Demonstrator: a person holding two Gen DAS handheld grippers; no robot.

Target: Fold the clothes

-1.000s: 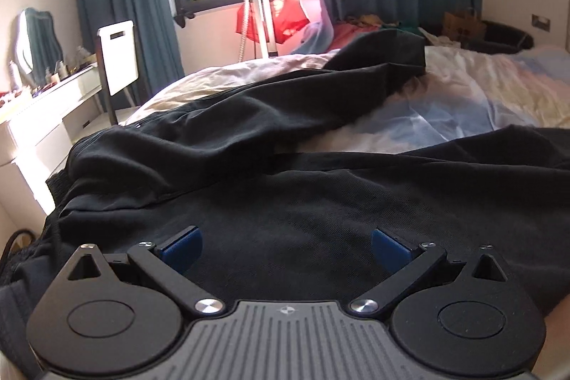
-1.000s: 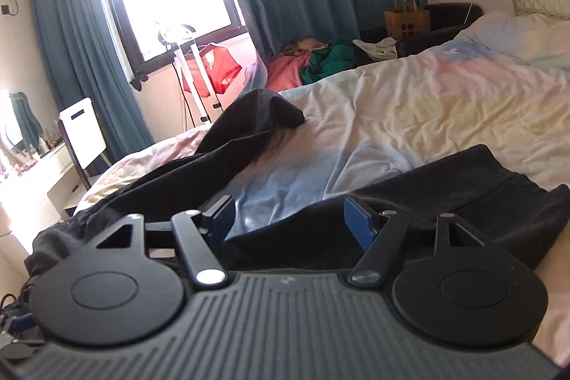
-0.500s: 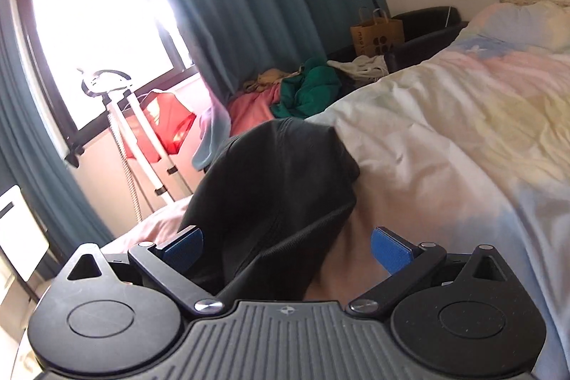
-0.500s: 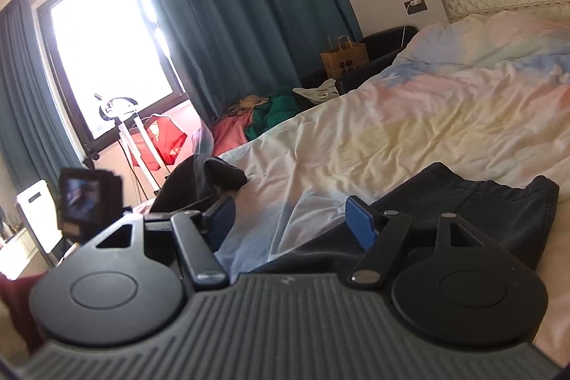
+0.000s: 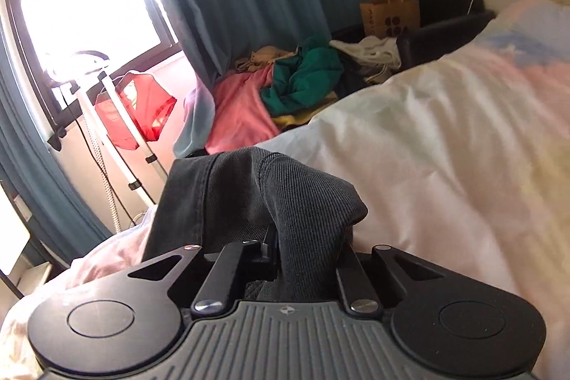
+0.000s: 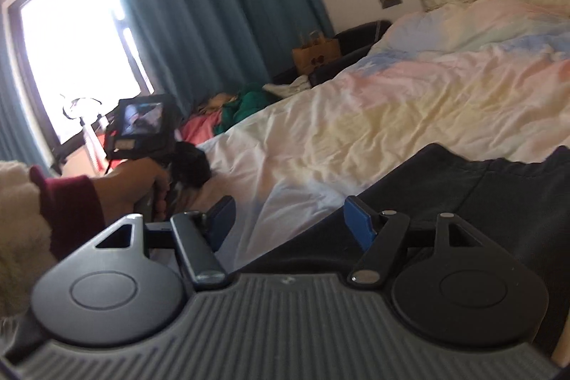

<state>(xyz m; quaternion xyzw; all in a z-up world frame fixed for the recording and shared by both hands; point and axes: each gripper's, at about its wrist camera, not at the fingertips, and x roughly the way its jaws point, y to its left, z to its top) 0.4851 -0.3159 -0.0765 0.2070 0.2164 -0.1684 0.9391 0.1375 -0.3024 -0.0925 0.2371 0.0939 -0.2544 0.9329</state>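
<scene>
A black garment lies on the bed. In the left wrist view my left gripper (image 5: 306, 251) is shut on a bunched end of the black garment (image 5: 270, 187), which rises in a fold between the jaws and hides the pads. In the right wrist view my right gripper (image 6: 288, 219) is open and empty, just above another part of the black garment (image 6: 463, 187) at lower right. The left gripper (image 6: 185, 180) with its camera and the hand holding it also show at the left of the right wrist view, clamped on dark cloth.
The bed has a pale pastel quilt (image 6: 392, 116). A heap of pink and green clothes (image 5: 285, 88) lies past the far bed edge by teal curtains. A white stand with a red bag (image 5: 135, 109) stands under the window. A paper bag (image 5: 388, 13) sits on a black chair.
My left gripper has closed on the end of the black garment it was straddling. The right gripper has swung right and stays open; the left hand has come closer in its view.
</scene>
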